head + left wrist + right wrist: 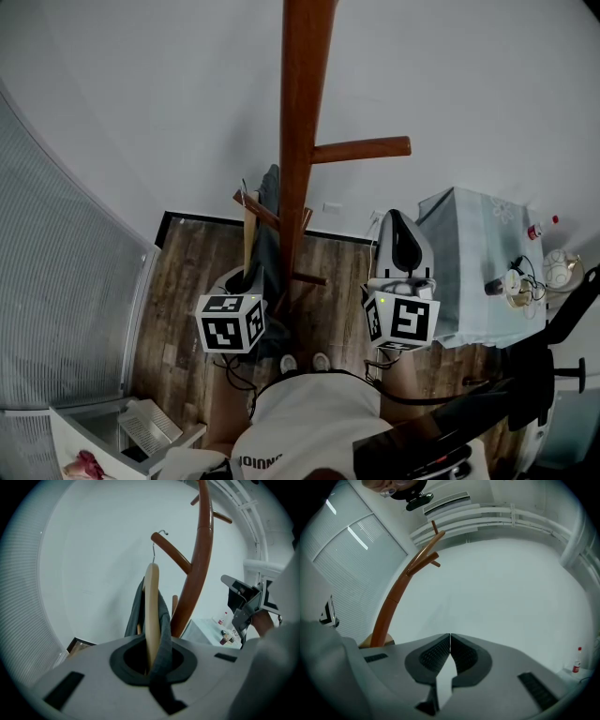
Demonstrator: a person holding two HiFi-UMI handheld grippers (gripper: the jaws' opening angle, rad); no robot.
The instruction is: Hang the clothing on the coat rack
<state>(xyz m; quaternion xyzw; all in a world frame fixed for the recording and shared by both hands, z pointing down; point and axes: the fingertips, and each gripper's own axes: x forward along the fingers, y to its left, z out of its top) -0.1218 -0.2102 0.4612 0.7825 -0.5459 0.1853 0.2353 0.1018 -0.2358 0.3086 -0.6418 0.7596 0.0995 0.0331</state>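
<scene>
Clothing [164, 620], hanger [151, 602] | left claw [152, 660] clamps both, left gripper view only | right claw [450, 641] closed, empty

The coat rack [298, 112] was cut off at its top; small items [517, 284] on the bench [461, 248] beside it were unidentifiable.

Grey garment [164, 618] drapes an upright pale wooden hanger [151, 604] at frame centre, its hook beside a peg of the brown rack [199, 564].

Your rack [298, 94] was smooth, varnished reddish wood; your hanger [151, 606] pale matt wood with a thin metal hook [153, 550]. The garment [165, 630] was matt grey cloth, the floor [187, 281] dark grained planks.
</scene>
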